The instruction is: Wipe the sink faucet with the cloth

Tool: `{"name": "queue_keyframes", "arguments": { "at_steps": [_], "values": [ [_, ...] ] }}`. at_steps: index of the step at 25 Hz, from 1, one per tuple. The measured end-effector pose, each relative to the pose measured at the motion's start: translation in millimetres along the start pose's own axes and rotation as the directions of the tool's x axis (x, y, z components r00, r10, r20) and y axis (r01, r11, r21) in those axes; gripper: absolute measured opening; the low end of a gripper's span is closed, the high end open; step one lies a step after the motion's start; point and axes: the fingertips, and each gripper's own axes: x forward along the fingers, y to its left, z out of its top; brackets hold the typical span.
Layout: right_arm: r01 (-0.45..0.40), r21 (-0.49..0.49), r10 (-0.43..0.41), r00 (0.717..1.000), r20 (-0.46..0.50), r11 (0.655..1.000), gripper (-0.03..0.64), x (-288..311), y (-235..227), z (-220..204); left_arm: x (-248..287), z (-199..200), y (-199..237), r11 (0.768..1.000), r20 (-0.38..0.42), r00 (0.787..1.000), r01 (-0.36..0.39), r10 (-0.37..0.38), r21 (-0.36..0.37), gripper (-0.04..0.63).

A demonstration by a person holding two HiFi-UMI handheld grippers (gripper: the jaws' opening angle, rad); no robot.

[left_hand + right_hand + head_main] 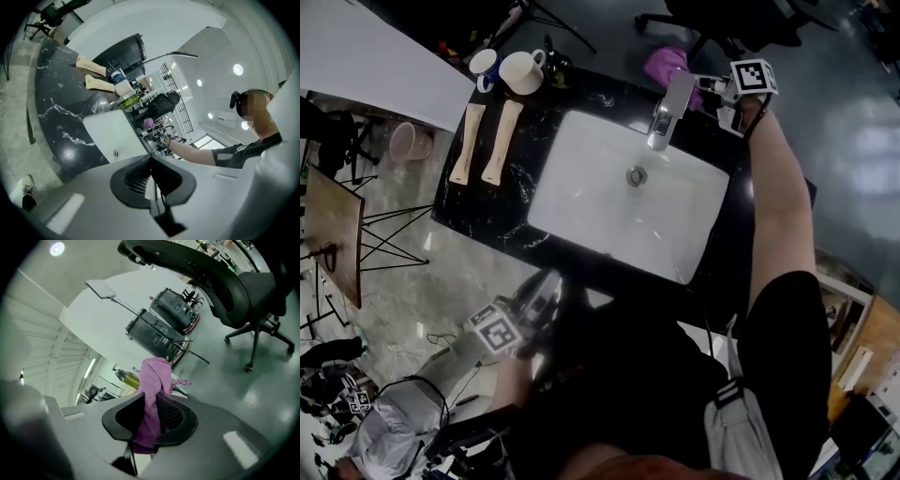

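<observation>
The chrome faucet [664, 112] stands at the far rim of the white sink [581, 202]. My right gripper [701, 87] hovers just right of the faucet head, behind the basin, shut on a pink cloth [667, 64] that bunches out past its tips. In the right gripper view the cloth [153, 380] is pinched between the jaws of that gripper [151, 404] and sticks up above them. My left gripper [542, 289] is low at the counter's near edge, in front of the sink. In its own view the left gripper [151, 164] is shut with nothing in it.
On the black marble counter [478, 202], left of the sink, lie two wooden-handled tools [502, 141], with two cups [520, 70] behind them. A pink bucket [411, 142] sits on the floor at the left. An office chair [225, 282] stands behind the counter.
</observation>
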Motion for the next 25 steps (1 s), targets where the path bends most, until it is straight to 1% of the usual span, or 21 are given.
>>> {"name": "queue_keyframes", "arguments": {
  "at_steps": [2,4,7,11,12,14,16,17,19,20,22,25],
  "values": [
    [0.106,0.013,-0.105,0.992,-0.074,0.994,0.081,11,-22,-21,1,-4,1,1.0,-0.004,1.0,-0.004,0.004,-0.007,0.0],
    [0.169,-0.028,-0.171,0.975,-0.144,0.985,0.081,25,-43,-36,2,-6,2,1.0,-0.003,1.0,-0.01,0.01,-0.01,0.001],
    [0.206,-0.079,-0.218,0.958,-0.187,0.975,0.081,35,-56,-41,1,-8,4,1.0,-0.001,1.0,-0.014,0.014,-0.009,0.001],
    [0.237,-0.12,-0.256,0.949,-0.185,0.964,0.081,35,-55,-40,1,-10,2,1.0,-0.002,1.0,-0.012,0.012,-0.002,0.0],
    [0.239,-0.12,-0.257,0.951,-0.171,0.964,0.081,34,-54,-39,1,-9,1,1.0,-0.002,1.0,-0.008,0.008,0.001,0.0],
    [0.218,-0.094,-0.227,0.967,-0.111,0.971,0.081,30,-46,-34,1,-7,-2,1.0,-0.004,1.0,0.003,-0.003,0.012,0.0],
    [0.158,-0.053,-0.158,0.987,-0.007,0.986,0.081,21,-30,-25,1,-3,-6,0.999,-0.01,1.0,0.02,-0.02,0.025,0.0],
    [0.122,-0.037,-0.12,0.991,0.055,0.992,0.081,13,-20,-19,1,-1,-7,0.999,-0.016,0.999,0.032,-0.031,0.034,0.002],
    [0.067,-0.018,-0.063,0.984,0.168,0.998,0.081,-5,-1,-13,2,6,-8,0.997,-0.031,0.998,0.058,-0.056,0.052,0.002],
    [0.054,-0.011,-0.051,0.976,0.21,0.998,0.081,-13,6,-13,2,10,-9,0.995,-0.041,0.997,0.073,-0.071,0.06,0.0],
    [0.062,0.01,-0.063,0.961,0.27,0.998,0.081,-29,20,-18,4,16,-13,0.991,-0.069,0.992,0.109,-0.104,0.077,0.001],
    [0.07,0.034,-0.077,0.932,0.354,0.997,0.081,-51,44,-30,5,26,-24,0.979,-0.125,0.98,0.171,-0.157,0.113,0.0]
  ]
}}
